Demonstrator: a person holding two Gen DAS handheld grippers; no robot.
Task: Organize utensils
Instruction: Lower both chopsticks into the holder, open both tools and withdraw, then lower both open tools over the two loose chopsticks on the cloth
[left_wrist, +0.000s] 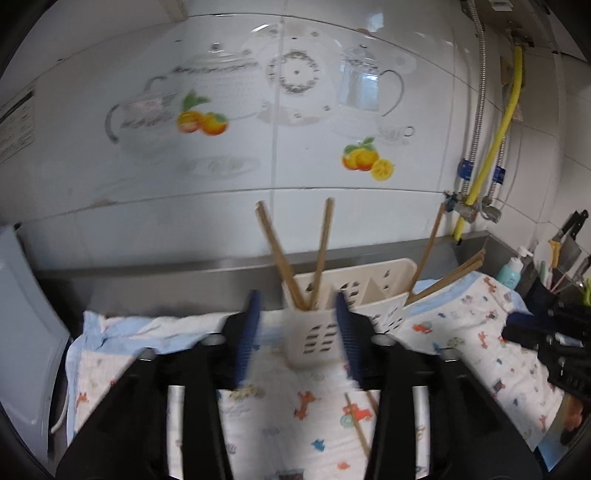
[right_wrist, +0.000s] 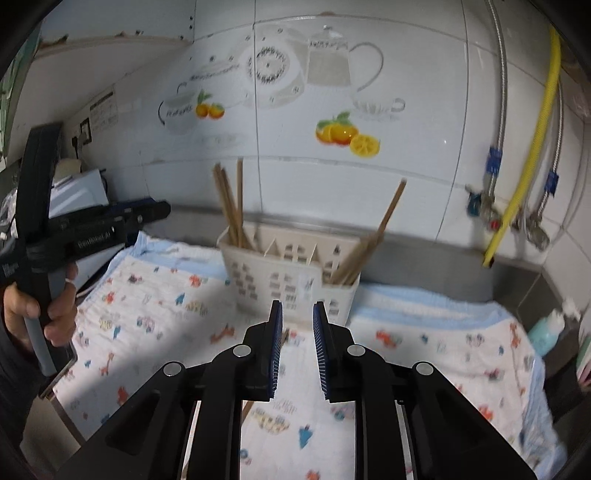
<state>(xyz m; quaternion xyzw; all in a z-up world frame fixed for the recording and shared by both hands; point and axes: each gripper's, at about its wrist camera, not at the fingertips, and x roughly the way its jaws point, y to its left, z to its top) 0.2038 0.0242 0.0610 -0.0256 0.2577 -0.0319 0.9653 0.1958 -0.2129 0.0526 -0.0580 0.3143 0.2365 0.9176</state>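
Observation:
A cream slotted utensil holder (left_wrist: 317, 332) (right_wrist: 288, 273) stands on a patterned cloth (left_wrist: 295, 413) (right_wrist: 166, 306). Wooden chopsticks (left_wrist: 280, 258) (right_wrist: 231, 206) stand in its left compartment, more chopsticks (left_wrist: 436, 273) (right_wrist: 369, 243) lean out of its right end. One loose chopstick (left_wrist: 356, 424) lies on the cloth under my left gripper. My left gripper (left_wrist: 295, 332) is open and empty, just in front of the holder. My right gripper (right_wrist: 297, 343) is open and empty, hovering above the cloth short of the holder; a bit of chopstick (right_wrist: 284, 338) shows beside its left finger.
Tiled wall and steel backsplash (left_wrist: 184, 273) stand behind. Hoses and valves (right_wrist: 498, 206) hang at the right. A blue soap bottle (left_wrist: 511, 271) (right_wrist: 546, 328), knives and a black utensil cup (left_wrist: 554, 280) sit far right. A white appliance (right_wrist: 74, 195) is at the left.

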